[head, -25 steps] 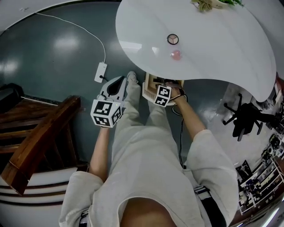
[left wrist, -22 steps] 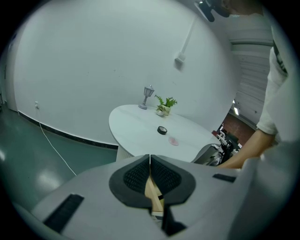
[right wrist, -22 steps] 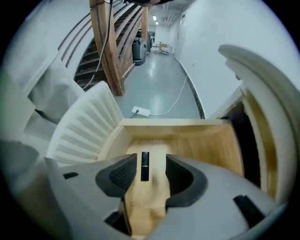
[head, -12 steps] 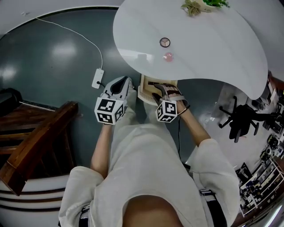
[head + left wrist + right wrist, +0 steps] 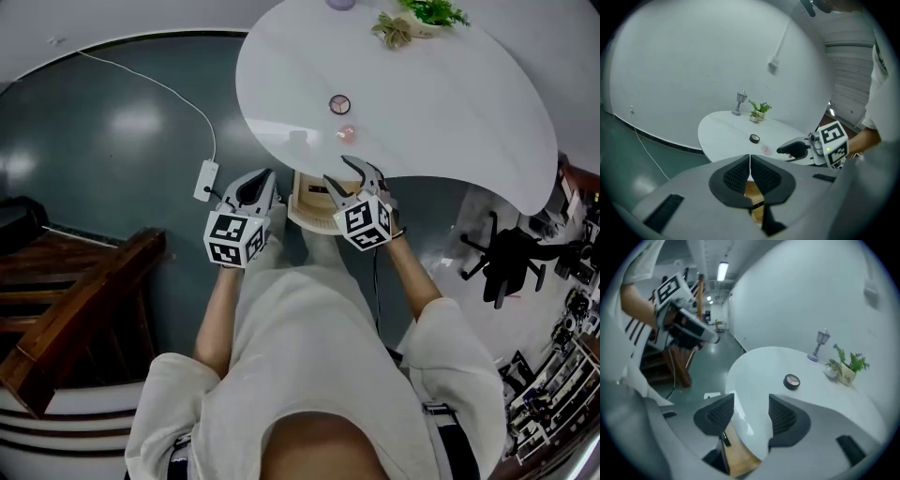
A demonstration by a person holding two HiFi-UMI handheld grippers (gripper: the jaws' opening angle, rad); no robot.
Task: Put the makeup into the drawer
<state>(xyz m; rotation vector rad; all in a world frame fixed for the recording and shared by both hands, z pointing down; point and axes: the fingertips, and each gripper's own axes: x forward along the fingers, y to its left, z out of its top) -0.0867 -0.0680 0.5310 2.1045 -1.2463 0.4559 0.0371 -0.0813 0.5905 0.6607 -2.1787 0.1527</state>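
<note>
A round black compact (image 5: 339,103) (image 5: 754,138) (image 5: 791,380) and a small pink makeup item (image 5: 347,133) (image 5: 767,150) lie on the white table (image 5: 450,103). Under the table's near edge a wooden drawer (image 5: 305,199) (image 5: 736,458) stands pulled out. My right gripper (image 5: 347,172) (image 5: 751,411) hangs over the table edge just short of the pink item. It is open, its jaws have just been opening, and nothing is between them. My left gripper (image 5: 265,178) (image 5: 750,161) is shut and empty, left of the drawer.
A potted plant (image 5: 412,19) and a grey goblet (image 5: 738,102) stand at the table's far side. A white power strip (image 5: 207,178) with its cable lies on the grey floor. Wooden stairs (image 5: 84,291) are at the left, a black office chair (image 5: 511,253) at the right.
My right gripper has risen from the drawer to the table's edge, rolling as it came, and its jaws stand wider. The left gripper has hardly shifted.
</note>
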